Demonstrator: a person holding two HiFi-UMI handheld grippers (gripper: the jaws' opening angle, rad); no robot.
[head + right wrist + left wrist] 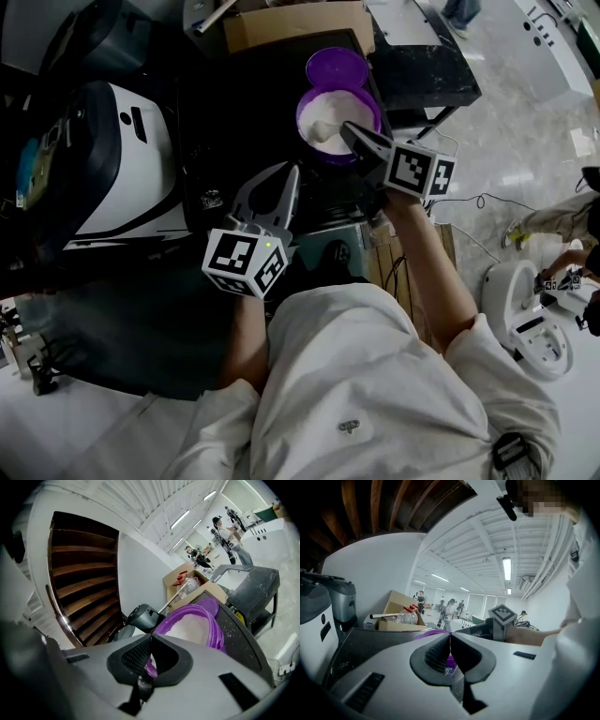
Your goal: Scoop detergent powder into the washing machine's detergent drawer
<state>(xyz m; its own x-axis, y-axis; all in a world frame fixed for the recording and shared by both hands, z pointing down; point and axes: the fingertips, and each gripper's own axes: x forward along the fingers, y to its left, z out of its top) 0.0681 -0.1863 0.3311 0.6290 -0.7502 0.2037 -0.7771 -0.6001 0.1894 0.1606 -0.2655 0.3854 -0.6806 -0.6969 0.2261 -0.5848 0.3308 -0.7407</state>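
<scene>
At six o'clock in the head view is the person's white-shirted torso, with both forearms reaching forward toward twelve. The left gripper (pixel 286 183) is nearer. It is held level over the dark table (pixel 225 122) and points toward one o'clock. Its jaws are closed tip to tip on nothing, and only a purple sliver of what lies beyond shows through the gap behind the tips.

The right gripper (pixel 349 133) is farther out on a straighter arm. Its nose tips down over the five o'clock rim of the purple tub (pixel 301 114). These jaws also meet at the tips. Its own view shows a purple bit in the opening behind them, but I cannot tell whether that is the tub's rim or a scoop handle. No scoop is plainly visible in any view.

The tub stands open with white detergent powder (pixel 323 127) heaped inside. Its lid (pixel 336 67) lies flat, touching it at twelve o'clock, and a cardboard box (pixel 291 26) stands beyond. I cannot make out the detergent drawer.

The powder looks loose and light, so it will likely spill if tilted or jolted. A scoop should be pinched by its handle and kept level. The thin plastic tub probably slides easily, so the idle left gripper could brace its wall.
</scene>
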